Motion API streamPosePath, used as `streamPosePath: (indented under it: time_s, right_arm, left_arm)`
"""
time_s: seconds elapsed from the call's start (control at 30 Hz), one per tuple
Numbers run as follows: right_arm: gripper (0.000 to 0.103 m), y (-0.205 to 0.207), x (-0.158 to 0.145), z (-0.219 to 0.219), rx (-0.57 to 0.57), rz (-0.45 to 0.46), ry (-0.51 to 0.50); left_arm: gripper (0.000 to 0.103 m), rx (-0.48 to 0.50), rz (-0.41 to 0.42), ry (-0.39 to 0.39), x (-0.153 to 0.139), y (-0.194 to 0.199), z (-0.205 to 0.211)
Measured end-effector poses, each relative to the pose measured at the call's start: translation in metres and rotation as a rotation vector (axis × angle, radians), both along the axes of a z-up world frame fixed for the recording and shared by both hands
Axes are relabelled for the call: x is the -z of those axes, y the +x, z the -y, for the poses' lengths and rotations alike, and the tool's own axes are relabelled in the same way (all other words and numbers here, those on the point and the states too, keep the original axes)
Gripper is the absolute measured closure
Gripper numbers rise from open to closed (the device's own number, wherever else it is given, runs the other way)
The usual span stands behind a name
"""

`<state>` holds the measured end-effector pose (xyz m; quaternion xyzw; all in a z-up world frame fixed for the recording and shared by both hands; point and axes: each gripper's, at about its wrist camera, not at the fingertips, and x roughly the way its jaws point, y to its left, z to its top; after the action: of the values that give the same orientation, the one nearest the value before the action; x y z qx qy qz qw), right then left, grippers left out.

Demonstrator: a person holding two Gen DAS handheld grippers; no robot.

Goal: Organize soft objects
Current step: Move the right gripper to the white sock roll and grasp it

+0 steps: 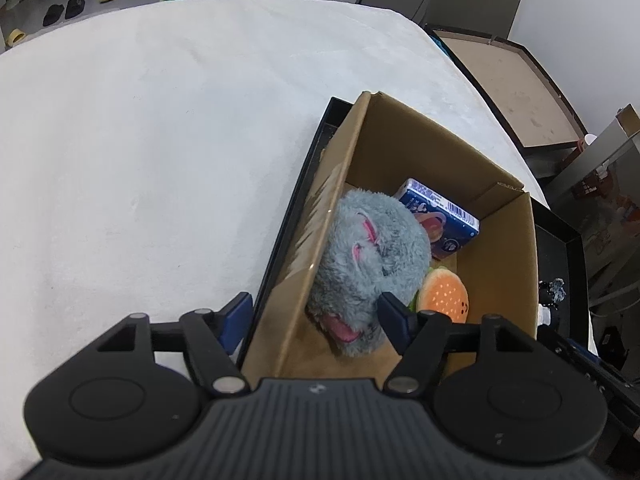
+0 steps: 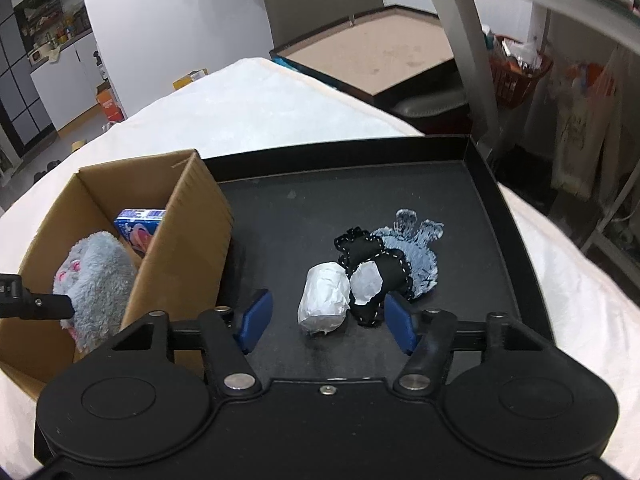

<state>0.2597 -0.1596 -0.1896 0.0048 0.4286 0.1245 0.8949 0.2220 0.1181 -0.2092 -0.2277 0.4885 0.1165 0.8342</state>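
A cardboard box (image 1: pixel 504 240) stands on a black tray (image 2: pixel 440 184). In it lie a grey plush toy (image 1: pixel 372 256), a blue packet (image 1: pixel 440 216) and an orange burger plush (image 1: pixel 444 296). My left gripper (image 1: pixel 316 316) is open above the box's left wall, one finger outside, one touching the grey plush. The box (image 2: pixel 188 240) and grey plush (image 2: pixel 96 280) also show in the right wrist view. My right gripper (image 2: pixel 326 320) is open just above the tray, straddling a white roll (image 2: pixel 324 300) and a black-and-white plush (image 2: pixel 376 276) lying beside a grey-blue plush (image 2: pixel 416 248).
The tray sits on a white-covered table (image 1: pixel 140 152). A low brown-topped table (image 2: pixel 372 56) and a metal shelf frame (image 2: pixel 476 60) stand beyond the table's far right edge.
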Motion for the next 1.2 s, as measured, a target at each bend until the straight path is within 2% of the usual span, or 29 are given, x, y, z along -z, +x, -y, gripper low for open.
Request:
streamPosePath:
  time_s: [0.2,0.37,0.4,0.43,0.73,1.2]
  right_arm:
    - [0.049,0.012,0.013,0.001,0.006,-0.038,0.033]
    - [0.057,0.019,0.021,0.000,0.008,-0.069,0.063]
    - [0.062,0.021,0.022,0.000,0.007,-0.074,0.067]
    - [0.071,0.022,0.023,0.000,0.007,-0.078,0.071]
    - [0.073,0.019,0.022,0.002,0.005,-0.101,0.077]
    - [0.073,0.004,-0.006,0.001,0.014,-0.045,0.045]
  left_arm:
    - [0.029,-0.002,0.002,0.005,0.002,0.004,0.003]
    - [0.027,0.004,0.009,0.012,0.001,0.006,0.005]
    - [0.027,0.005,0.010,0.012,0.002,0.006,0.006]
    - [0.027,0.008,0.011,0.011,0.001,0.007,0.006]
    - [0.027,0.014,0.016,0.016,-0.002,0.006,0.007]
    - [0.027,0.047,0.034,0.030,-0.011,-0.005,0.012]
